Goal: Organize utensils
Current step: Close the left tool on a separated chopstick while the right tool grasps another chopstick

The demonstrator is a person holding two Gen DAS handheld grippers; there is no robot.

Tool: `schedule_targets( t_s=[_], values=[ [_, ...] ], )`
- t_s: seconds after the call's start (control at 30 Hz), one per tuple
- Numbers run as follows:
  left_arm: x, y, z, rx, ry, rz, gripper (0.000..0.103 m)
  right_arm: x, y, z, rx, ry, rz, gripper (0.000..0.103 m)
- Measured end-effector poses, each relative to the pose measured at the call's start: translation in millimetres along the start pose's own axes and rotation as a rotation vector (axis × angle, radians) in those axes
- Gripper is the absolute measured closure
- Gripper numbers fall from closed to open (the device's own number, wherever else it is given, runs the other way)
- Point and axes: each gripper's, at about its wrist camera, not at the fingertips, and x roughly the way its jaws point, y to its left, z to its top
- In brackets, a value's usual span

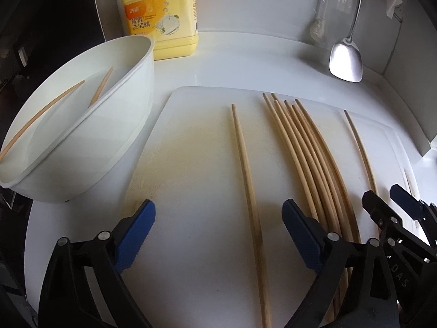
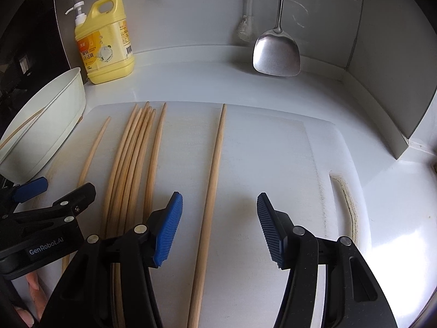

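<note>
Several wooden chopsticks lie on a white cutting board (image 1: 196,164) (image 2: 273,164). A bundle of chopsticks (image 1: 314,164) (image 2: 131,169) lies in the middle. One single chopstick (image 1: 245,175) (image 2: 90,155) lies between my left gripper's fingers. Another single chopstick (image 2: 213,186) (image 1: 360,147) lies between my right gripper's fingers. My left gripper (image 1: 218,235) is open and empty above the board. My right gripper (image 2: 218,229) is open and empty. A white divided holder (image 1: 82,125) (image 2: 49,125) at the left holds two chopsticks (image 1: 54,106).
A yellow dish soap bottle (image 1: 161,16) (image 2: 106,43) stands at the back left. A metal spatula (image 1: 347,57) (image 2: 275,54) and a brush (image 1: 318,27) hang on the back wall. A dark stove edge is at far left. A grey wall panel (image 2: 396,95) stands right.
</note>
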Motion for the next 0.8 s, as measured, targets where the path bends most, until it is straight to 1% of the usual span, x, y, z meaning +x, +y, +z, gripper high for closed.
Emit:
schedule_targets(
  t_s=[0.03,0.07,0.1,0.13,0.17,0.23,0.27,0.3,0.33,0.43,0.57,0.63,0.73,0.8],
  values=[
    [-1,-1,0,0.002,0.001,-0.007,0.021,-1,1,0,-0.005,-0.002,0.003,0.054],
    [-1,-2,0,0.01,0.0,-0.013,0.023,-1,4,0,-0.012,-0.003,0.005,0.059],
    [-2,-4,0,0.021,-0.005,-0.02,0.03,-2,6,0,-0.019,-0.004,0.009,0.067],
    [-4,-6,0,0.032,-0.01,-0.026,0.04,-2,7,0,-0.023,-0.004,0.012,0.07],
    [-6,-8,0,0.042,-0.012,-0.033,0.045,-3,9,0,-0.026,-0.004,0.017,0.076],
    [-8,-14,0,0.062,-0.018,-0.044,0.068,-3,11,0,-0.034,-0.005,0.011,0.09],
    [-9,-16,-1,0.072,-0.02,-0.049,0.074,-3,11,0,-0.033,-0.005,0.014,0.096],
    [-10,-18,-1,0.081,-0.022,-0.054,0.088,-3,10,0,-0.03,-0.006,0.019,0.096],
    [-10,-21,-1,0.095,-0.023,-0.05,0.095,-3,9,0,-0.031,-0.007,0.021,0.096],
    [-10,-22,-2,0.111,-0.024,-0.05,0.096,-4,7,0,-0.016,-0.006,0.033,0.096],
    [-11,-13,1,0.063,0.015,-0.108,0.096,-7,-2,2,0.046,0.01,0.079,0.097],
    [-14,-11,2,0.056,0.031,-0.122,0.096,-13,-4,3,0.058,0.007,0.085,0.097],
    [-29,-7,6,0.048,0.03,-0.138,0.096,-28,-4,10,0.065,-0.004,0.104,0.097],
    [-44,-3,12,0.036,0.028,-0.136,0.096,-39,-2,17,0.057,-0.013,0.125,0.097]
  ],
)
